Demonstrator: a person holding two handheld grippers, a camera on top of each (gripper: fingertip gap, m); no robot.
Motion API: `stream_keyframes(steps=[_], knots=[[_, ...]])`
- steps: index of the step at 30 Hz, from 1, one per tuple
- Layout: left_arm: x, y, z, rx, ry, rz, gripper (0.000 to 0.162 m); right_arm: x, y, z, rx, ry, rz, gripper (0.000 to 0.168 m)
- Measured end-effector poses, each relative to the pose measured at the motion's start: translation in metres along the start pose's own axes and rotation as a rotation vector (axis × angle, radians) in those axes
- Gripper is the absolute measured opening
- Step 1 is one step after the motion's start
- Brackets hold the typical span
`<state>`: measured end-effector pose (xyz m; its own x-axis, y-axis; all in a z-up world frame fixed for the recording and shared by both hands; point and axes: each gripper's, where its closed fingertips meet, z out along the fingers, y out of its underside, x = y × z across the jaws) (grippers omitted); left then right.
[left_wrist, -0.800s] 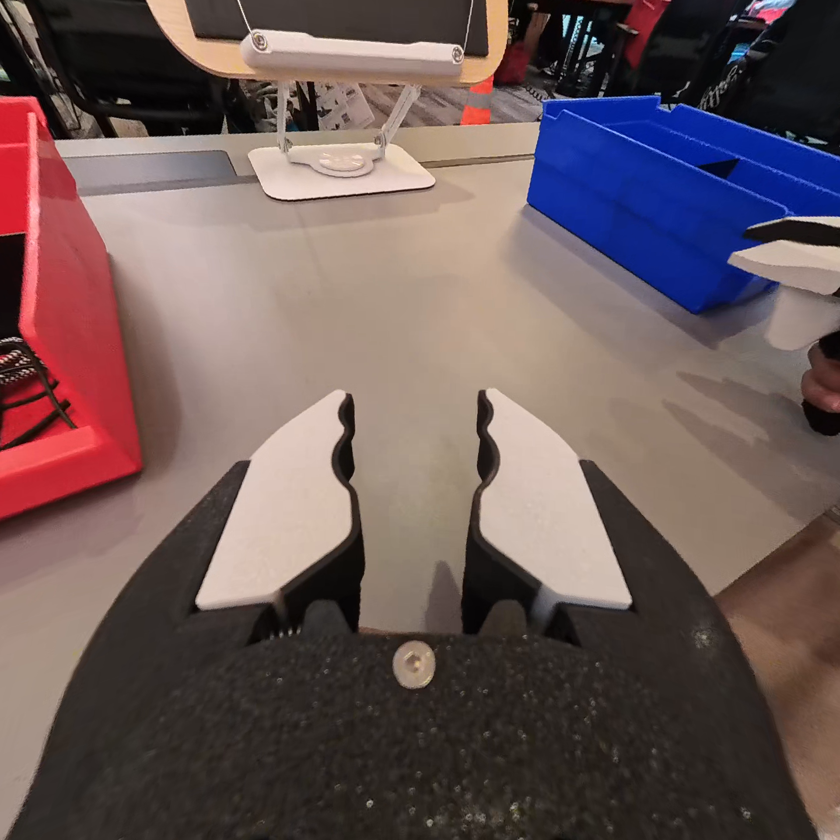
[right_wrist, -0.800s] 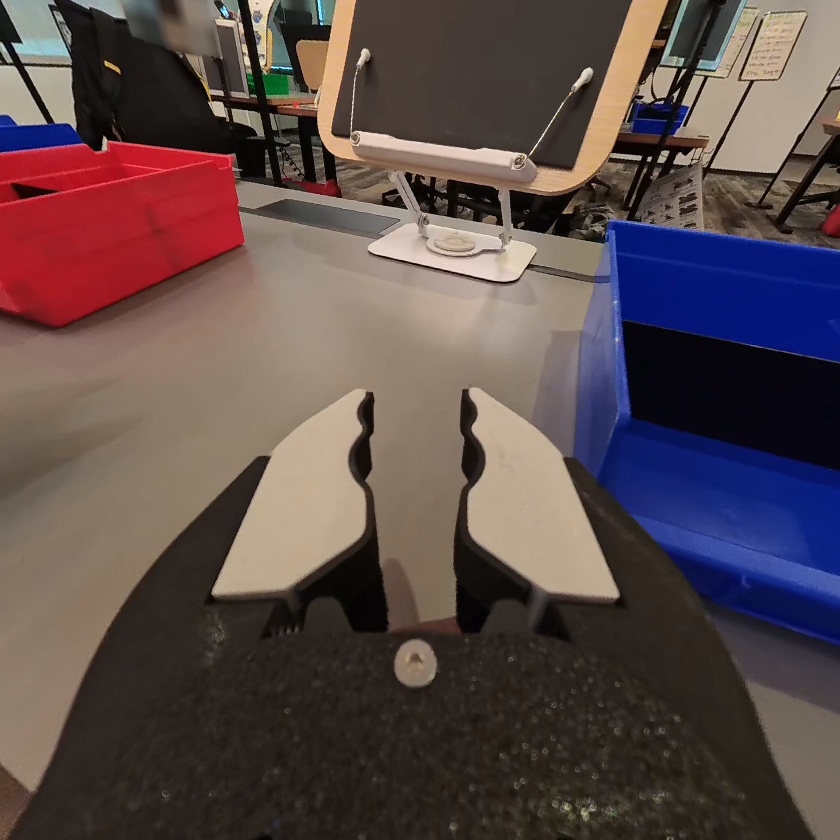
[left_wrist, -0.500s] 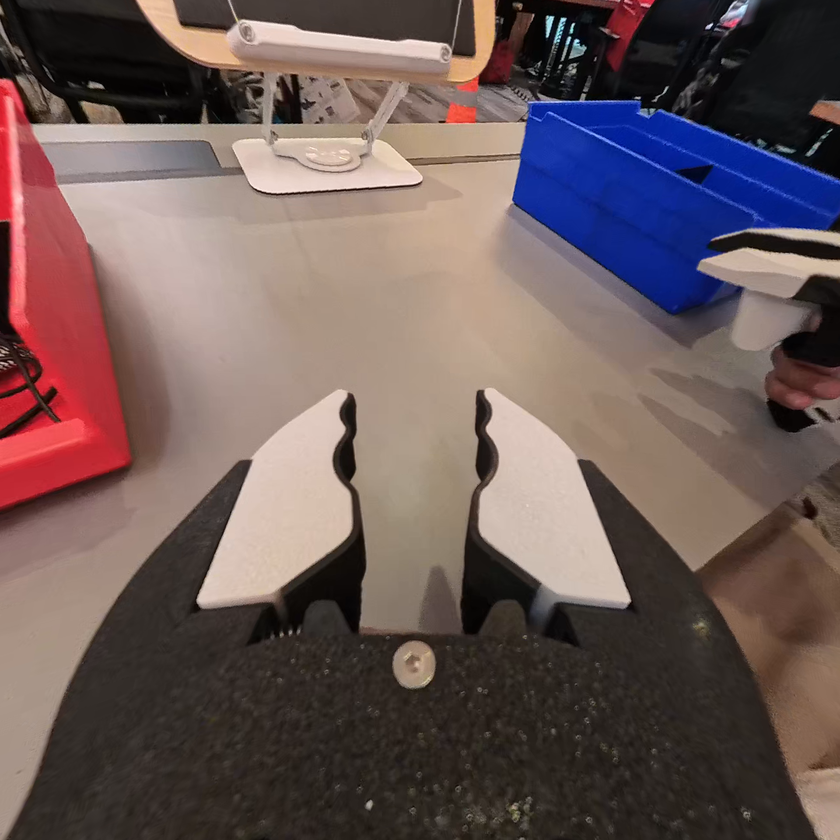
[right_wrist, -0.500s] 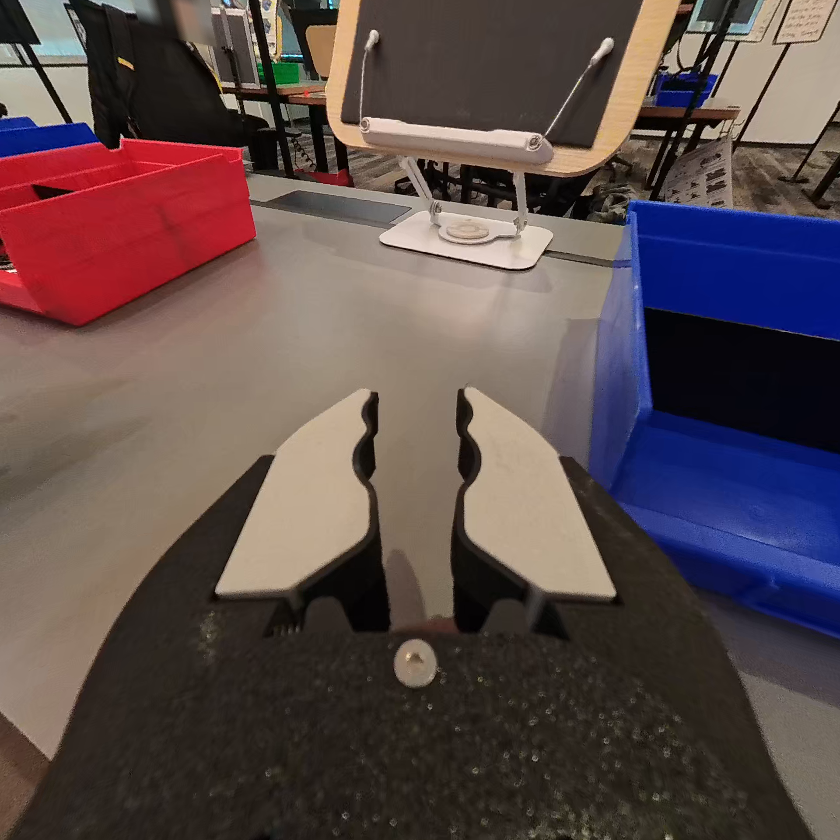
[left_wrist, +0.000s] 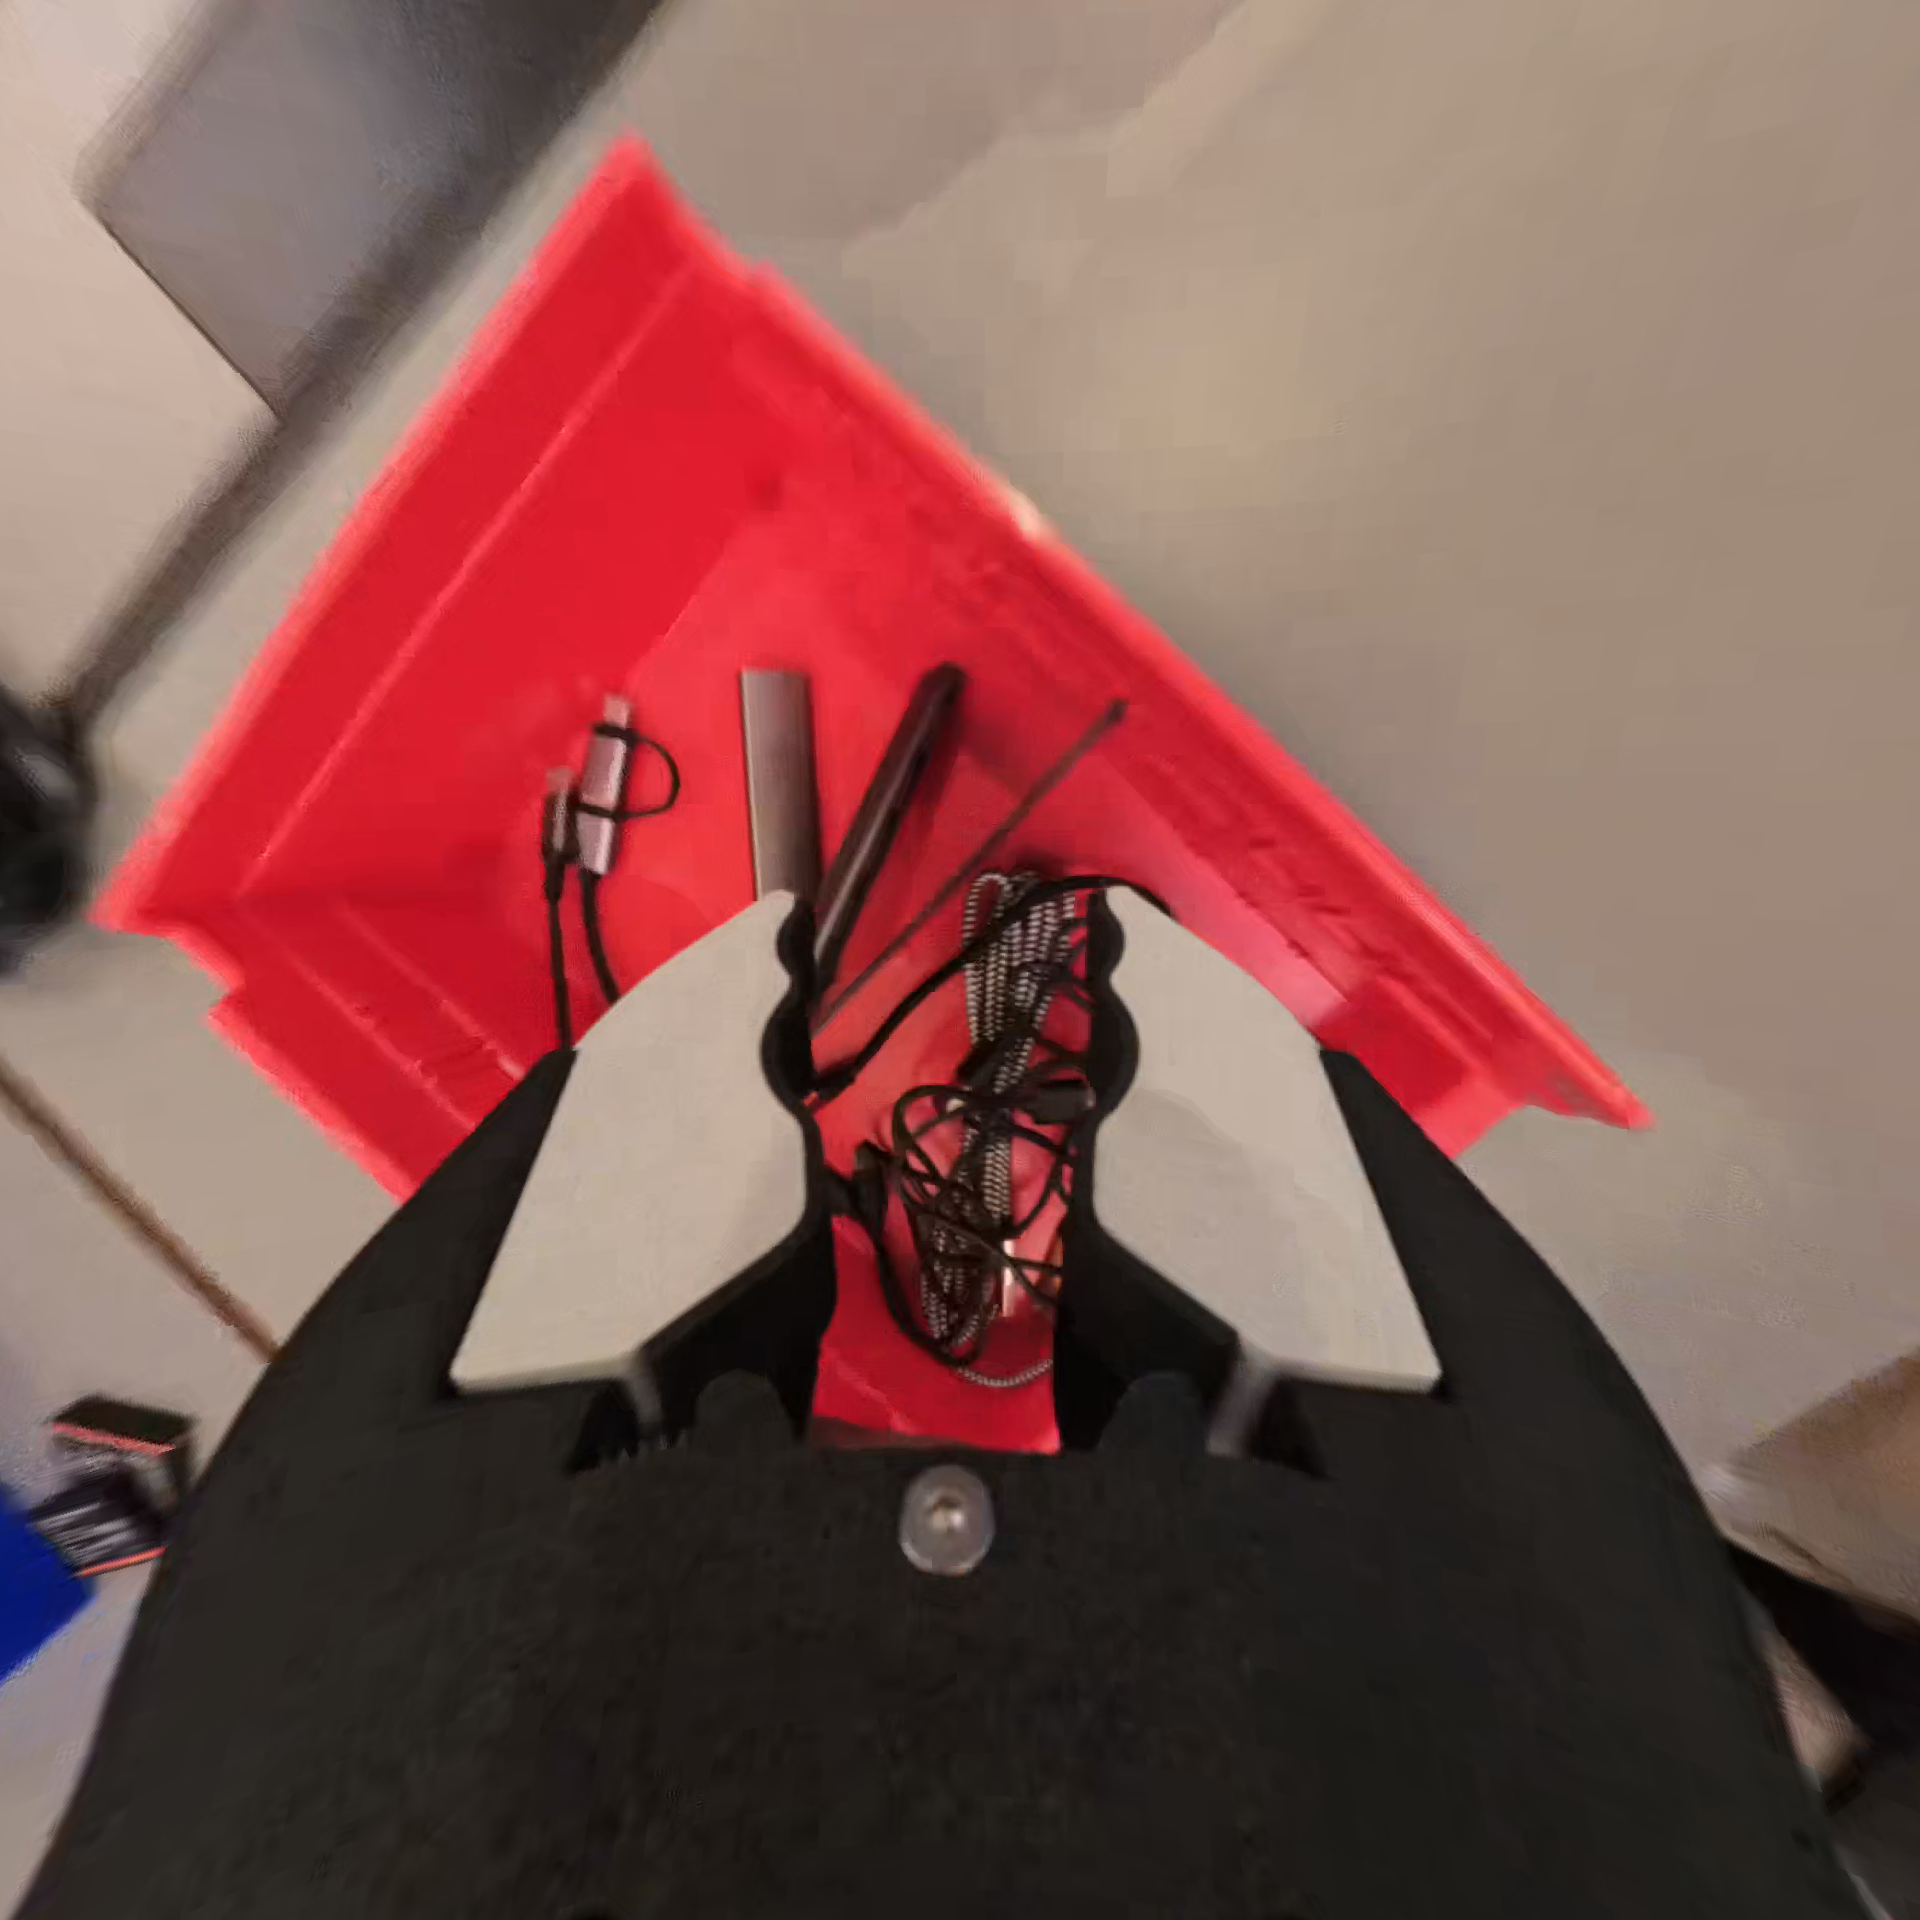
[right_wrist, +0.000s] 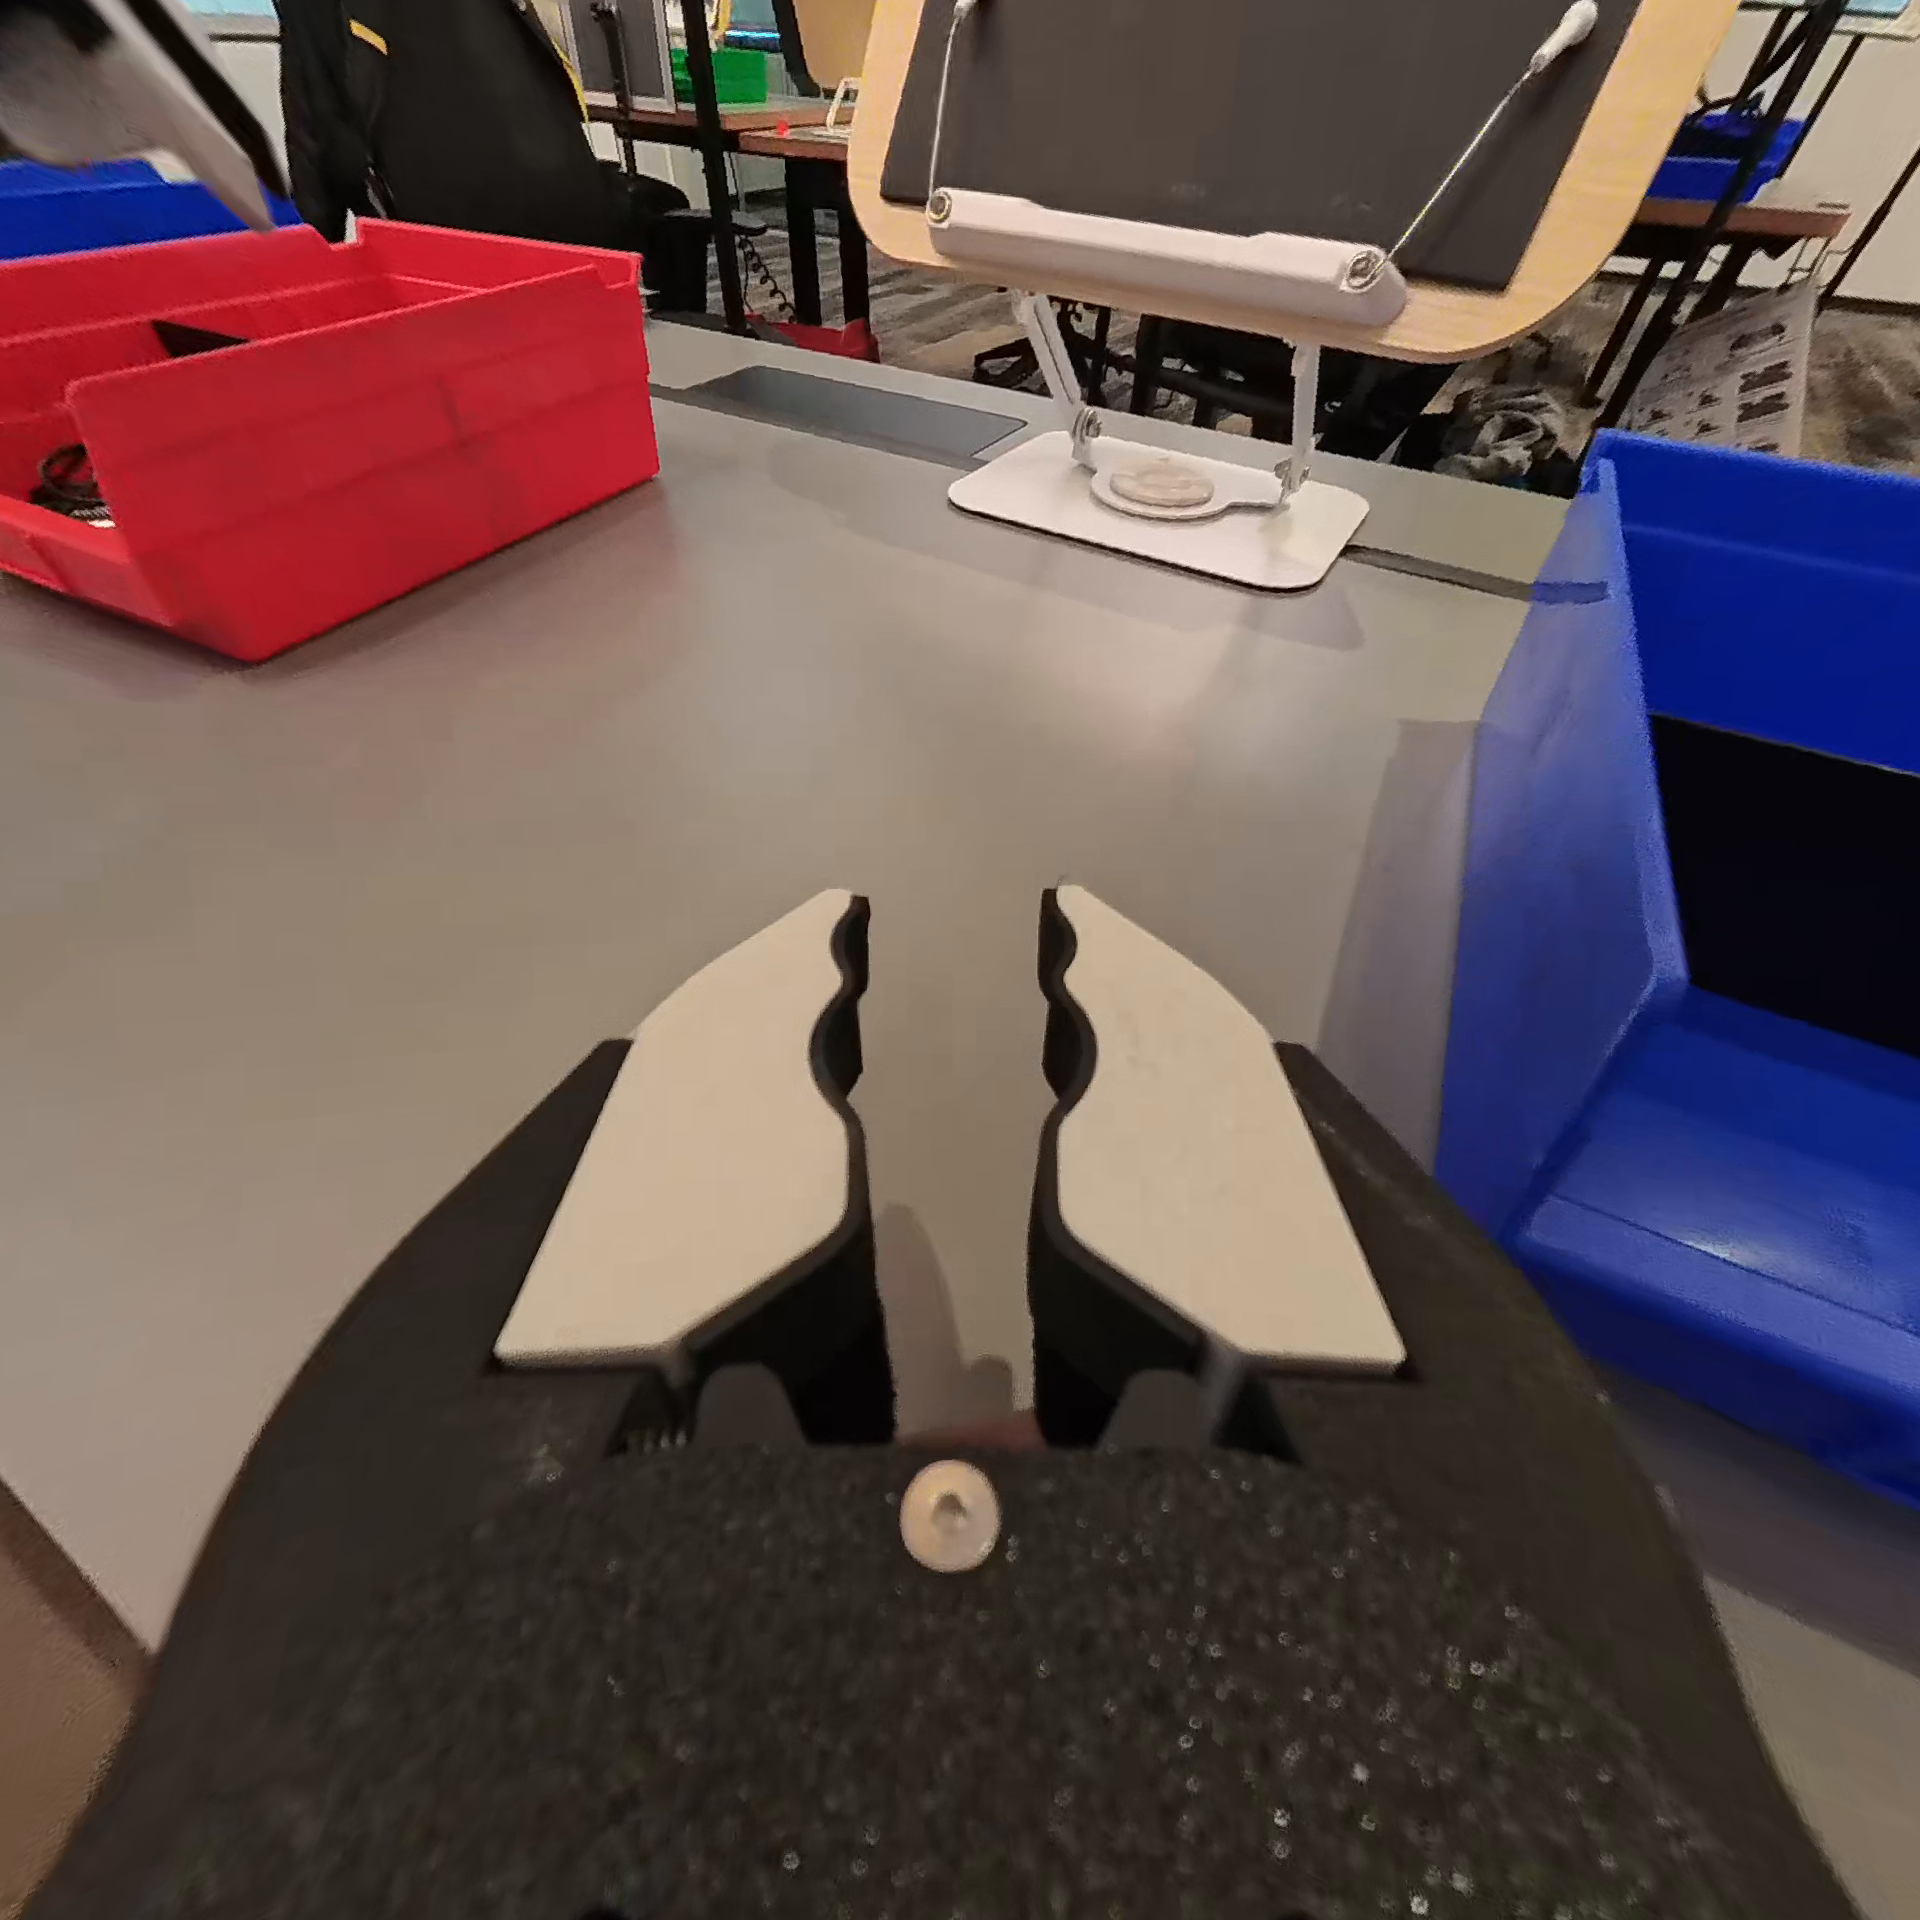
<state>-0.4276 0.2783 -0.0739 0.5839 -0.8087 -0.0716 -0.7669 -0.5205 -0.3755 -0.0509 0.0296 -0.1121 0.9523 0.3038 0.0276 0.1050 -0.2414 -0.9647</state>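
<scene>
The left hand-held gripper (left_wrist: 951, 971), jaws wide and empty, hovers over tangled cables (left_wrist: 992, 1122) inside the red bin (left_wrist: 665, 499); the right hand-held gripper (right_wrist: 954, 914), narrowly parted, holds nothing above the tabletop (right_wrist: 727, 790).

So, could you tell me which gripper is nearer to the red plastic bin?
Left. The left gripper hangs open directly over the red plastic bin; the right gripper is across the grey table, beside the blue bin.

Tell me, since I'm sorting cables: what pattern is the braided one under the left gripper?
Black-and-white woven check on the braided cable, clearest in the left wrist view.
</scene>
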Motion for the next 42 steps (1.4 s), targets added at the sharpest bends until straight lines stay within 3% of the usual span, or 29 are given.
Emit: stream_keyframes(steps=[5, 9, 15, 20, 24, 29, 35, 38, 42], knots=[[-0.046, 0.014, 0.074, -0.271, 0.128, -0.081, 0.051, 0.004, 0.001, -0.002, -0.007, 0.024, -0.033, 0.031], [-0.044, 0.009, 0.099, -0.298, 0.200, -0.115, 0.051, 0.006, 0.002, -0.004, -0.005, 0.024, -0.026, 0.031], [-0.052, 0.019, 0.112, -0.350, 0.140, -0.073, 0.048, 0.006, 0.001, -0.003, -0.001, 0.016, -0.032, 0.031], [-0.036, 0.018, 0.112, -0.332, 0.228, -0.093, 0.014, 0.003, 0.002, 0.000, -0.008, 0.001, -0.022, 0.031], [-0.042, 0.015, 0.105, -0.271, 0.130, -0.013, 0.012, 0.001, 0.000, 0.000, -0.002, -0.001, -0.024, 0.030], [-0.049, -0.004, 0.063, -0.045, 0.007, 0.071, 0.010, -0.002, -0.002, -0.002, 0.011, -0.008, -0.021, 0.029], [-0.039, -0.040, -0.037, 0.374, -0.125, 0.094, 0.008, -0.008, -0.005, -0.001, 0.026, -0.019, -0.044, 0.028], [-0.010, -0.061, -0.098, 0.610, -0.040, 0.076, 0.009, -0.015, -0.012, 0.003, 0.051, -0.052, -0.053, 0.027], [0.068, -0.087, -0.174, 0.896, 0.260, 0.109, 0.008, -0.035, -0.042, 0.011, 0.115, -0.163, -0.044, 0.028]])
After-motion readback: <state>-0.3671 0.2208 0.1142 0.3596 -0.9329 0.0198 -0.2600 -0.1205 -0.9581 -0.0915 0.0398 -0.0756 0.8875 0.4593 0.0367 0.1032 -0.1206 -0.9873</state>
